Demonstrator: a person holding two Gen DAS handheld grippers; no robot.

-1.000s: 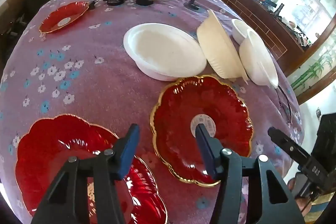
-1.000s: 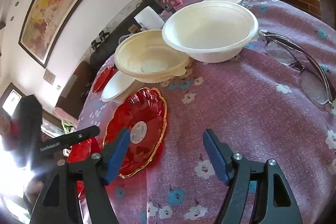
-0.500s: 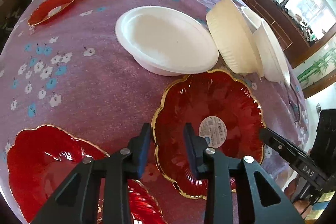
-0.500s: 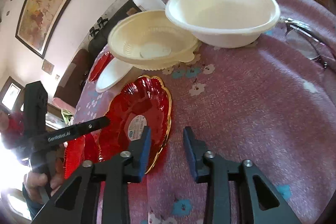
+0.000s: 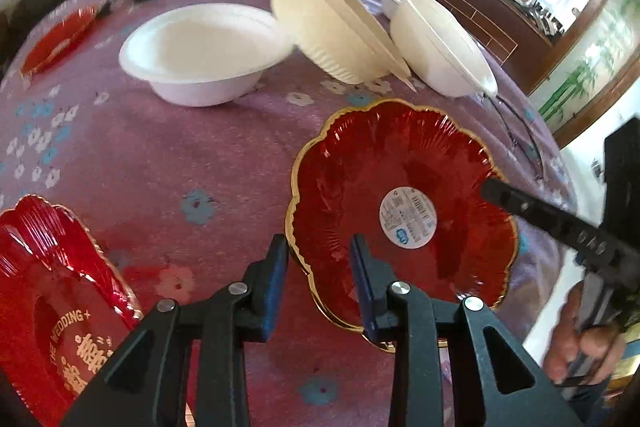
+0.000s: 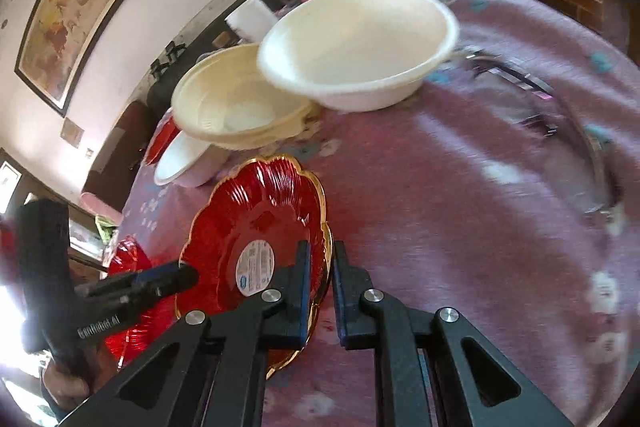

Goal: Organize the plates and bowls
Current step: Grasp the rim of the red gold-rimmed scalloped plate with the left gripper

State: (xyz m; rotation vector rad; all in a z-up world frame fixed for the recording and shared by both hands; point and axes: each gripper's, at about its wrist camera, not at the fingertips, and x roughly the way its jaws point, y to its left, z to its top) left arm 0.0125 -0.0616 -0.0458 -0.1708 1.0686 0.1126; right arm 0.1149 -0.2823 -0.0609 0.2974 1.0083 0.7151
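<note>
On a desk [image 5: 240, 155] under a purple flowered cloth, a red plate with gold lettering [image 5: 52, 291] lies at the left edge. Just right of it, the left claw [image 5: 318, 283] straddles the gilt rim of a red scalloped plate [image 5: 384, 187] without pinching it, its jaws having closed partway. On that plate's far right edge the right claw [image 6: 320, 279] has just closed and grips the rim, while white and cream bowls [image 5: 208, 55] sit beyond, near the middle of the desk.
</note>
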